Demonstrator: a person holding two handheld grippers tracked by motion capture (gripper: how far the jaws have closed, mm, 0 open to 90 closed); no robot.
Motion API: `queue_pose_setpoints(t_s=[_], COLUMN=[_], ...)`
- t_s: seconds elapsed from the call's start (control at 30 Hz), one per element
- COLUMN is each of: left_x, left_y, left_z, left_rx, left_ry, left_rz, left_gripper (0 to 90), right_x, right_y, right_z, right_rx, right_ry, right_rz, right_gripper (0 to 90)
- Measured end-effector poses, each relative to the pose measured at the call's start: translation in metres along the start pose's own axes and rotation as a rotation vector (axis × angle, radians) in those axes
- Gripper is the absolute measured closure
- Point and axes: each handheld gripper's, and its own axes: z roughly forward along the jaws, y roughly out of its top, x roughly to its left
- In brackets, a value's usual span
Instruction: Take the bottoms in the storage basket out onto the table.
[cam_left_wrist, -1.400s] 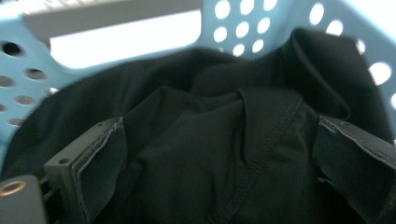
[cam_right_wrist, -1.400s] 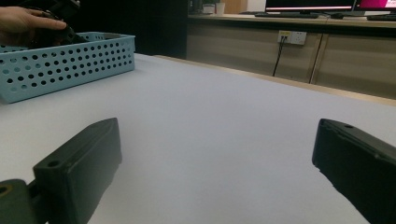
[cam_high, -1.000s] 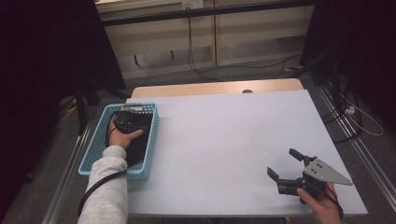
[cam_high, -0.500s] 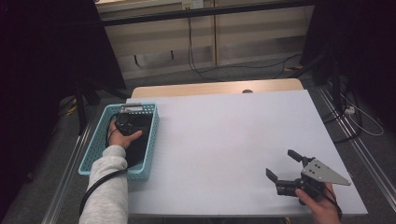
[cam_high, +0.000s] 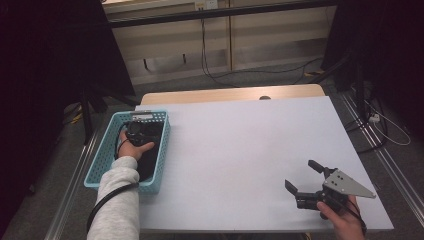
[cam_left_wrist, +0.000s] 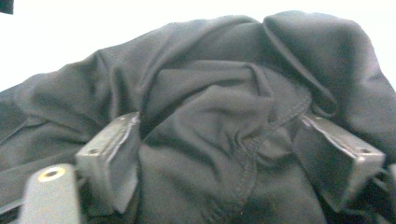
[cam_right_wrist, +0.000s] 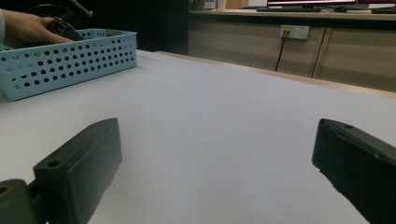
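1. White table (cam_high: 240, 150) fills the middle of the high view, with a wooden strip along its far edge and grey floor and cables beyond.
2. High view: the light-blue perforated basket (cam_high: 102, 160) sits at the table's left edge. The left hand (cam_high: 134, 149) reaches into it.
3. Left gripper view: this close view resolves what the high view leaves dark, namely black fabric (cam_left_wrist: 219, 116) with a stitched seam, bunched in folds.
4. Right gripper view: the basket (cam_right_wrist: 70, 58) shows from the side, far off, with the left hand (cam_right_wrist: 25, 28) over its rim.
5. Container contents: the black fabric (cam_high: 145, 150) lies inside the basket.
6. Left gripper (cam_left_wrist: 233, 154): the jaws have just been closing. A fold of fabric bulges between them, pressed by both inner faces.
7. Right gripper (cam_high: 304, 181): it rests low at the table's near right corner, well apart from the basket. The jaws stand wide apart with only bare tabletop between them.
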Motion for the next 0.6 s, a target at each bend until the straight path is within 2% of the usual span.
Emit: queue_pose_setpoints(t_s=[0.07,0.1,0.13,0.17,0.2,0.23,0.43,0.47,0.6], left_x=[-0.001,-0.001,-0.002,-0.002,-0.002,-0.003,-0.003,-0.003,-0.004], left_y=[0.001,0.002,0.003,0.004,0.004,0.004,0.007,0.01,0.011], left_z=[-0.001,-0.003,-0.003,-0.004,-0.004,-0.005,-0.008,-0.009,-0.01], left_rx=[0.003,0.01,0.01,0.015,0.013,0.015,0.048,0.071,0.075], left_ry=[0.001,-0.001,-0.01,-0.024,-0.028,-0.033,-0.057,-0.064,-0.058], left_rz=[-0.015,-0.022,-0.029,-0.031,-0.034,-0.039,-0.075,-0.076,-0.093], left_gripper=[23.6,34.5,39.4,39.4,46.3,46.3,60.7,63.5,68.9], right_x=[0.0,0.001,0.002,0.002,0.002,0.002,0.002,0.002,0.001], right_y=[0.0,0.0,0.0,0.0,0.0,0.0,0.0,0.0,0.0], right_z=[0.0,0.001,0.002,0.002,0.002,0.002,0.002,0.002,0.002], right_rx=[-0.002,0.001,0.002,0.002,0.002,0.001,0.003,0.003,0.004], right_ry=[0.003,0.01,0.011,0.011,0.013,0.015,0.017,0.017,0.016], right_rz=[-0.001,-0.008,-0.004,-0.004,-0.003,-0.003,-0.005,-0.005,-0.008], right_gripper=[0.4,0.4,0.4,0.4,0.4,0.4,0.4,0.4,0.4])
